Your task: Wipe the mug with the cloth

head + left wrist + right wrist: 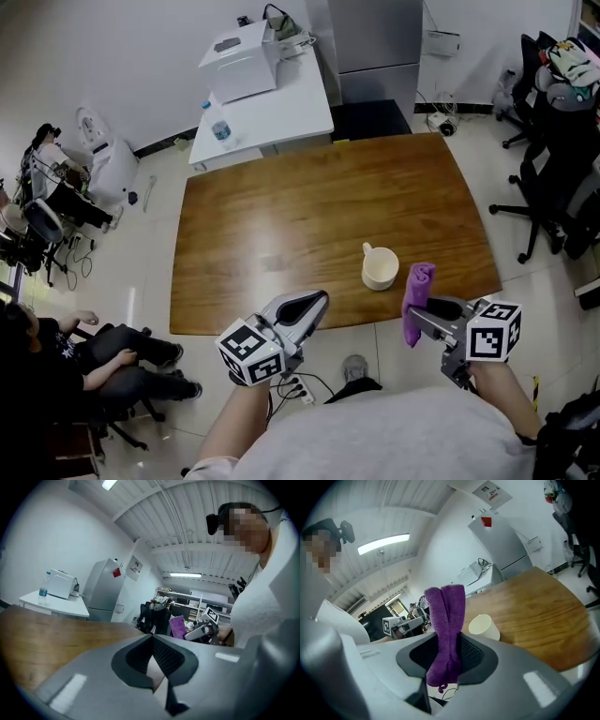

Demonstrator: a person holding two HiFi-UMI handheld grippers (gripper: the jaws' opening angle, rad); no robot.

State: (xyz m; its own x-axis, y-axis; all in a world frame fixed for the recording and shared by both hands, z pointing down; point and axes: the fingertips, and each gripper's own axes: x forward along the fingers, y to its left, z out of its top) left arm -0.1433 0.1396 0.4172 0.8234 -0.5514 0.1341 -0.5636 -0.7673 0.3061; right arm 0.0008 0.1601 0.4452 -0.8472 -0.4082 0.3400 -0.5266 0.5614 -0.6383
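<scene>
A cream mug (380, 267) stands upright on the wooden table (281, 234) near its front right edge, handle toward the back left; it also shows in the right gripper view as the mug (483, 626). My right gripper (419, 314) is shut on a folded purple cloth (416, 302) that sticks up between its jaws, the cloth (446, 634), just right of and nearer than the mug, apart from it. My left gripper (314, 305) is shut with nothing in it, hovering over the table's front edge left of the mug. The left gripper view shows the cloth (177, 626) beyond its closed jaws.
A white side table (267, 112) with a printer (239, 61) and a water bottle (221, 129) stands behind the wooden table. Office chairs (553, 187) crowd the right side. A seated person (103, 361) is at the lower left. A power strip (300, 386) lies on the floor.
</scene>
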